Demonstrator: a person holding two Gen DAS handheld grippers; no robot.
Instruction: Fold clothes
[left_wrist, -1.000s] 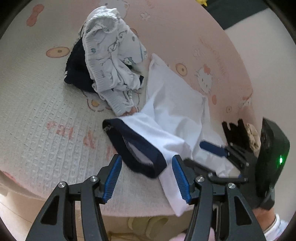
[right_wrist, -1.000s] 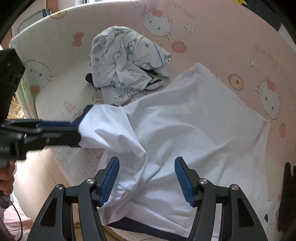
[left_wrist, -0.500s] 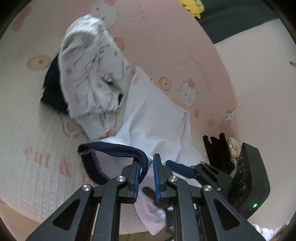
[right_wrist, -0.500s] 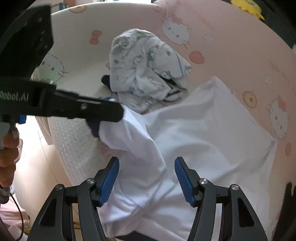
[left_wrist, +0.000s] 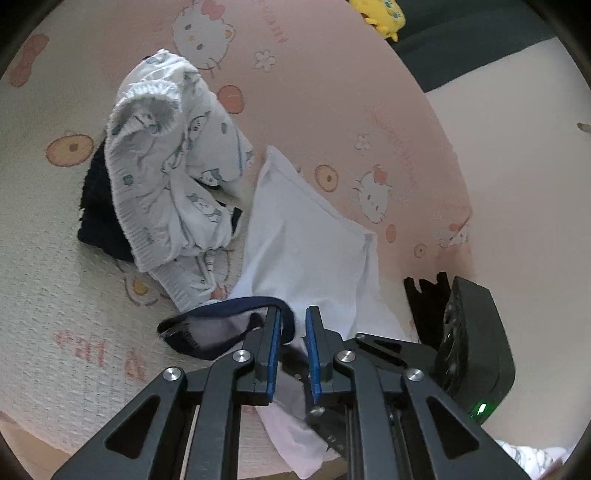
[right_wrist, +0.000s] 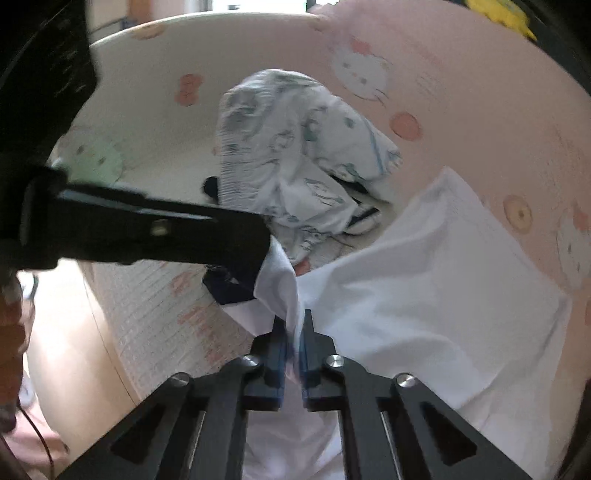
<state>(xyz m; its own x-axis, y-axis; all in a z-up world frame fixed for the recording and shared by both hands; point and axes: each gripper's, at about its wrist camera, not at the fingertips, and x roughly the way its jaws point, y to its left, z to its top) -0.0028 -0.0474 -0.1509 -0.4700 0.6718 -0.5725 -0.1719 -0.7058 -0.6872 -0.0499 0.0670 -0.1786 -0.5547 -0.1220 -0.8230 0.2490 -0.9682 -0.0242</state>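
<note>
Both tongs clamped cloth: left tongs (left_wrist: 291, 332) pinched the navy-trimmed hem, right tongs (right_wrist: 293, 343) a white fold | white shirt (left_wrist: 306, 236) spread on the pink cartoon-print sofa (left_wrist: 314, 92) | printed garment (left_wrist: 170, 177) heaped beside it over a dark garment (left_wrist: 98, 214)

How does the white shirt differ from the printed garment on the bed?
The white shirt is plain with navy trim; the printed garment bears small cartoon figures. The white shirt is pinched by both grippers; the printed garment lies untouched in a crumpled heap. Both are light fabric, unfolded.
</note>
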